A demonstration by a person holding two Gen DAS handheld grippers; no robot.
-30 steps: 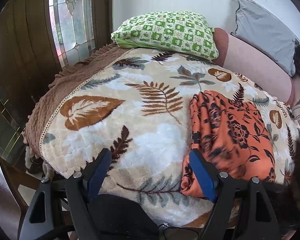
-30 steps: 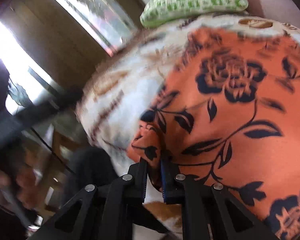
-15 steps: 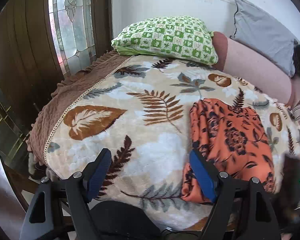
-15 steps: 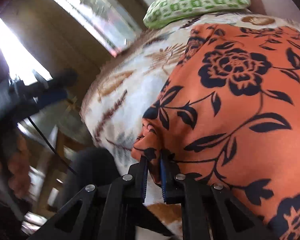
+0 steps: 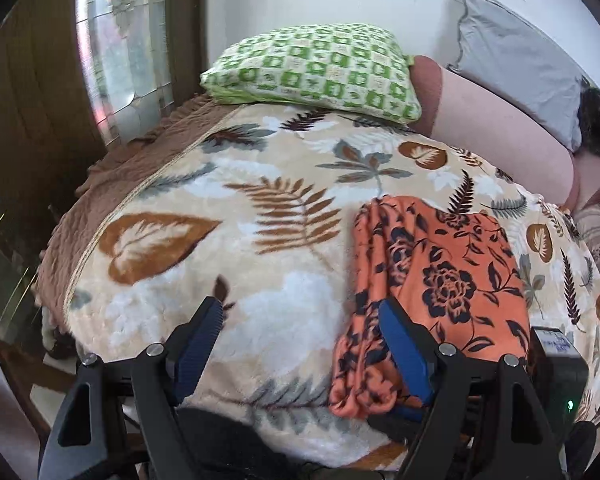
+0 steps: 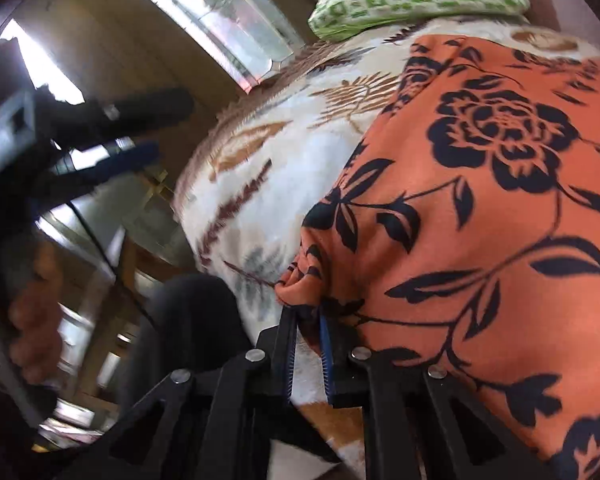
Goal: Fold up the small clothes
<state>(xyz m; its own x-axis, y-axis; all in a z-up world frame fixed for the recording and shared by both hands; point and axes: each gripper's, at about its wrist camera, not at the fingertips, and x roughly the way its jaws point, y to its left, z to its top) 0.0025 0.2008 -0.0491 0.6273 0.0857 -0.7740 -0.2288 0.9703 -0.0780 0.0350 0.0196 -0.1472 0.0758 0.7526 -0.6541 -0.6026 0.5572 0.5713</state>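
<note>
An orange garment (image 5: pixel 440 272) with black flowers lies folded on the right half of a leaf-patterned blanket (image 5: pixel 220 240). Its near left edge is bunched. My left gripper (image 5: pixel 298 306) hovers open over the blanket's near edge, and its right finger (image 5: pixel 400 344) overlaps the garment's bunched edge. My right gripper (image 6: pixel 306 314) is shut on the near corner of the garment (image 6: pixel 480 200), with a fold of cloth pinched at its tips. Its body (image 5: pixel 556 360) shows at the right of the left wrist view.
A green checked pillow (image 5: pixel 316 68) lies at the head of the bed, with a grey pillow (image 5: pixel 516 60) and a pink bolster (image 5: pixel 500 132) along the wall. A patterned window (image 5: pixel 120 40) and dark wood stand left. A person's hand (image 6: pixel 32 300) holds the left gripper.
The left gripper has drawn back and up from the bed, so more of the blanket and garment shows. The right gripper keeps its pinch on the corner, its pads slightly parted.
</note>
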